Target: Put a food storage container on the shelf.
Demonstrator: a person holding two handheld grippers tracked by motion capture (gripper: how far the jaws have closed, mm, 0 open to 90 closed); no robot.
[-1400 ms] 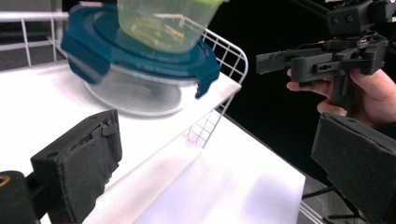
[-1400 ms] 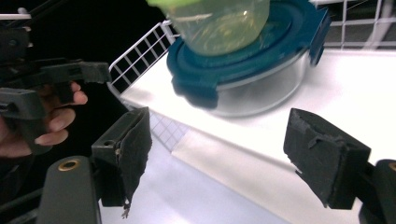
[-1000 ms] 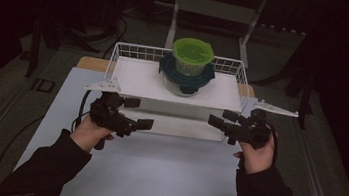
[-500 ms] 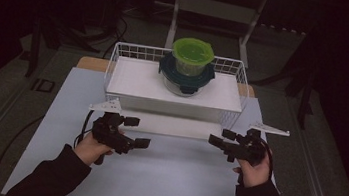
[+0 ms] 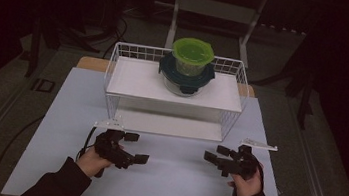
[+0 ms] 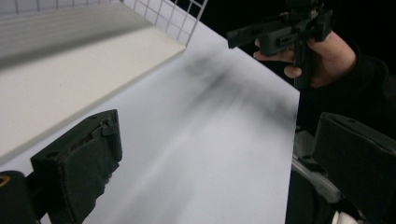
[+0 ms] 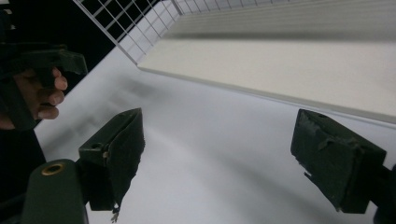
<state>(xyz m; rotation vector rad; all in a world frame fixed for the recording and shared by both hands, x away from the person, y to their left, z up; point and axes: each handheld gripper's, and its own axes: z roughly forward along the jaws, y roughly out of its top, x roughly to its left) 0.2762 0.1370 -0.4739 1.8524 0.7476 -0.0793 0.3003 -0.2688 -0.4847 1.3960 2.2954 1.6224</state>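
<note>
While both grippers hover empty over white table sheet (image 5: 171, 188), round green-lidded plastic tub (image 5: 192, 56) is seen stacked on dark-lidded glass bowl (image 5: 185, 79), atop white wire rack shelf (image 5: 135, 75). Left gripper (image 5: 135, 147) jaws spread wide; right gripper (image 5: 216, 153) likewise. Tub judged light, stiff, slippery; best gripped across lid rim. Bowl beneath judged heavy, breakable.

Green lid (image 5: 193, 50), white wire rack (image 5: 114, 78)

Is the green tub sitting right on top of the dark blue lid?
Touching. In the high view the green tub stands on the dark blue lid of the container on the wire rack, and no gap shows between them.
</note>
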